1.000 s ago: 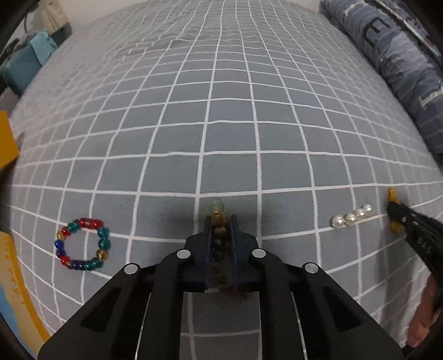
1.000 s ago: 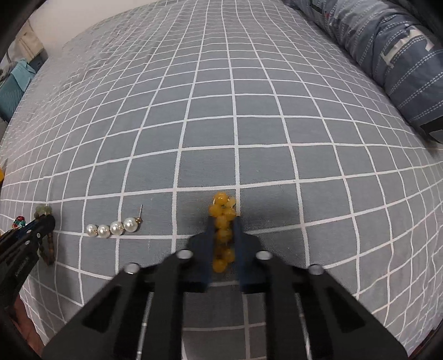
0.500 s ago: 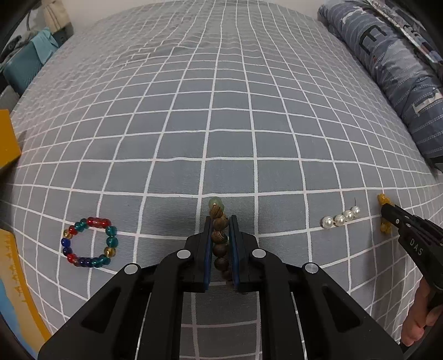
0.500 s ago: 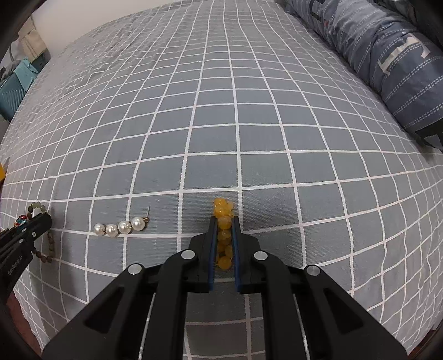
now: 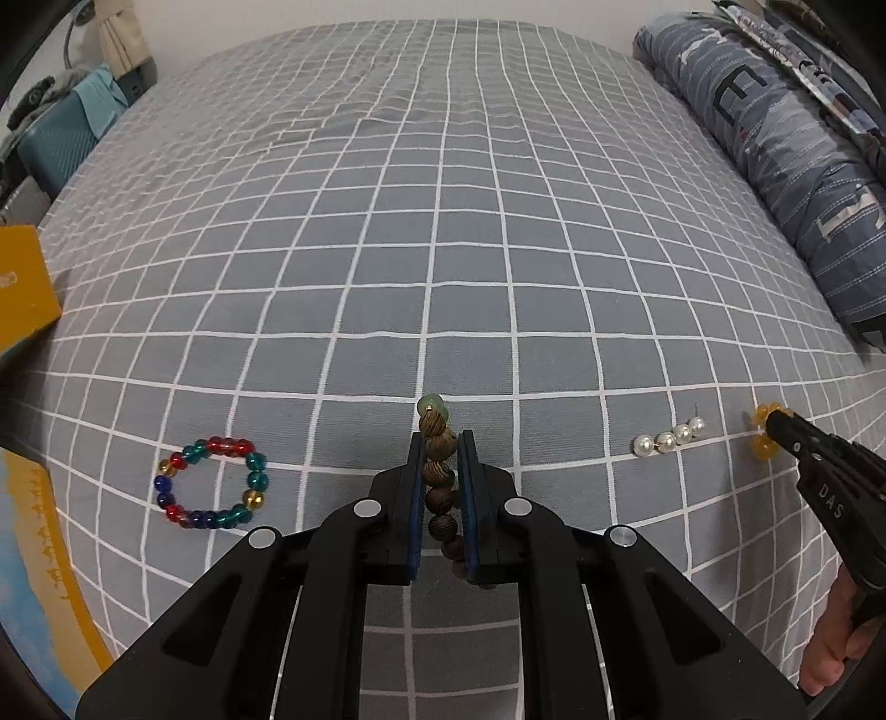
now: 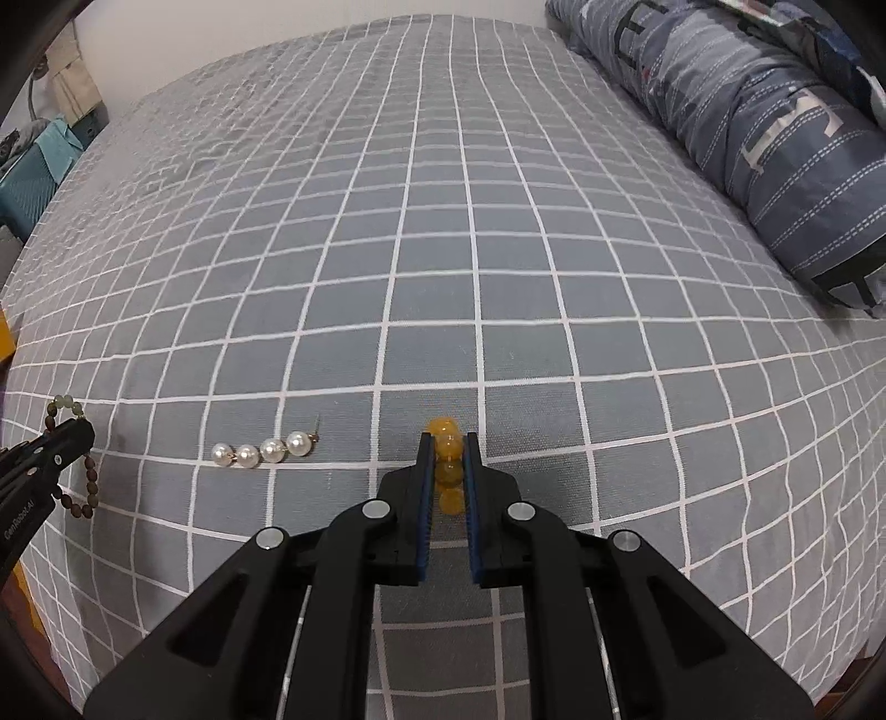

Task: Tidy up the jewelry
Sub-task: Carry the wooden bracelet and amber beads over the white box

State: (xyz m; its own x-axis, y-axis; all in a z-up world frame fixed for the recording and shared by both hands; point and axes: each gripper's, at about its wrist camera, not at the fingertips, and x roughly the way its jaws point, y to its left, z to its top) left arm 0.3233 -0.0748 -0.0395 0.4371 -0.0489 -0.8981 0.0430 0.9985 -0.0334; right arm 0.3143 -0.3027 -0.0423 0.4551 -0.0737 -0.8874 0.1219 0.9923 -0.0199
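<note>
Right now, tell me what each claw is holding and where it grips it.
Left claw: wooden bead bracelet, pinched across its strand just below the green bead. Right claw: yellow bead bracelet, pinched across its beads.

Bedroom — checked bedsheet (image 5: 443, 249), rolled quilt (image 6: 775, 138).

A bed covered by a grey sheet (image 5: 443, 221) with a white grid fills the view. A rolled blue striped quilt (image 6: 775, 138) lies along its right edge. A teal basket (image 5: 50, 144) stands by the pale wall (image 6: 221, 33).
</note>
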